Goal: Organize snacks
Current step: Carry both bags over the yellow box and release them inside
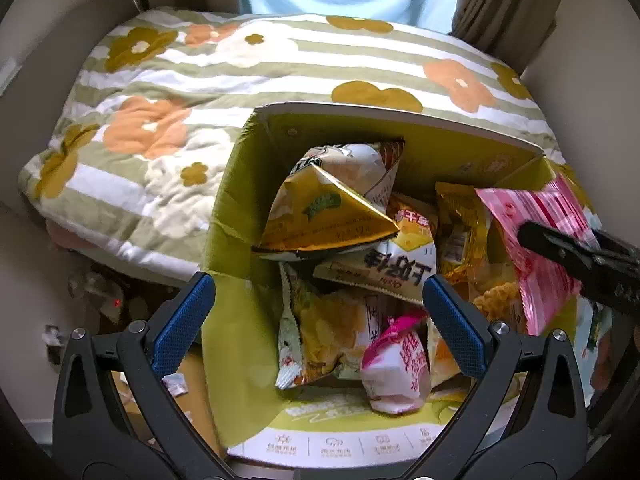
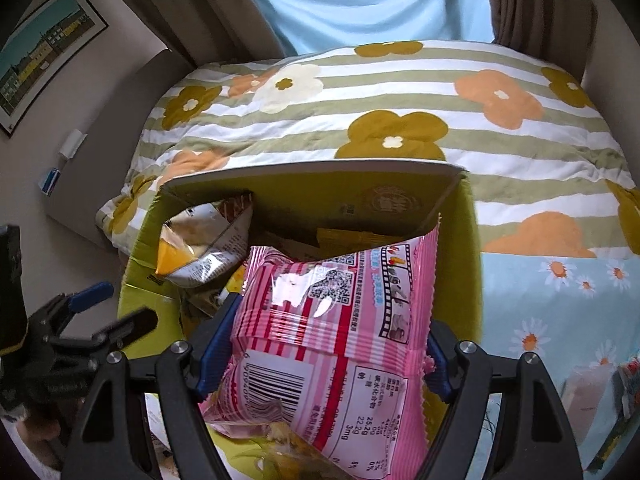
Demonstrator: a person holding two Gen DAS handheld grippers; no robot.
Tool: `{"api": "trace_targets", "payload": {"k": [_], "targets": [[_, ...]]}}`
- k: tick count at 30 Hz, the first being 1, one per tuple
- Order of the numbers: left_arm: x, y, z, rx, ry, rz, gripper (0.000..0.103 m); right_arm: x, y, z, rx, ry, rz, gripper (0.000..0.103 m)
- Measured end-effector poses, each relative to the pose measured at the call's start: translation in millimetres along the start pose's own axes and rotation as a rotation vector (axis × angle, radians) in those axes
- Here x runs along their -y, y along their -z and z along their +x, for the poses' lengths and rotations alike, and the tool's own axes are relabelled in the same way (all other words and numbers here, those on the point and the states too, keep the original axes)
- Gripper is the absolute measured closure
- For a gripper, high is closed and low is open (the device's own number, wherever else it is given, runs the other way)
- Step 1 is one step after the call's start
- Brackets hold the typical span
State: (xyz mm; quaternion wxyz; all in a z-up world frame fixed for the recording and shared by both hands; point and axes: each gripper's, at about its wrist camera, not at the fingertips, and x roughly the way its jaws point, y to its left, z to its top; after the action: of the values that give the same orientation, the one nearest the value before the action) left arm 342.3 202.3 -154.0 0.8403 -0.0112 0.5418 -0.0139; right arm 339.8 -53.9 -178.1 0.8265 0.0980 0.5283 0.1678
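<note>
Clearly right gripper [image 2: 320, 344] grips barcode-printed pink snack bag [image 2: 332, 320] above box [image 2: 320, 184]

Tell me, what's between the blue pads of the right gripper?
A pink striped plastic snack bag is pinched between the right gripper, above the green cardboard box, as the right wrist view shows.

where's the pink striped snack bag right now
The pink striped snack bag is clamped in the right hand-held gripper, held over the right side of the open green box of snacks, in front of the flowered quilt.
</note>
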Motion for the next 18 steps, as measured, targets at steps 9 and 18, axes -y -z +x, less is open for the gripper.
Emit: {"api": "trace_targets", "payload": {"k": [9, 18], "targets": [[1, 16, -18, 0.014, -0.035, -0.029, 0.000, -11, 2, -8, 0.096, 0.018, -0.062, 0.001], [9, 30, -32, 0.029, -0.055, -0.025, 0.000, 2, 25, -22, 0.050, 0.053, -0.068, 0.001]]}}
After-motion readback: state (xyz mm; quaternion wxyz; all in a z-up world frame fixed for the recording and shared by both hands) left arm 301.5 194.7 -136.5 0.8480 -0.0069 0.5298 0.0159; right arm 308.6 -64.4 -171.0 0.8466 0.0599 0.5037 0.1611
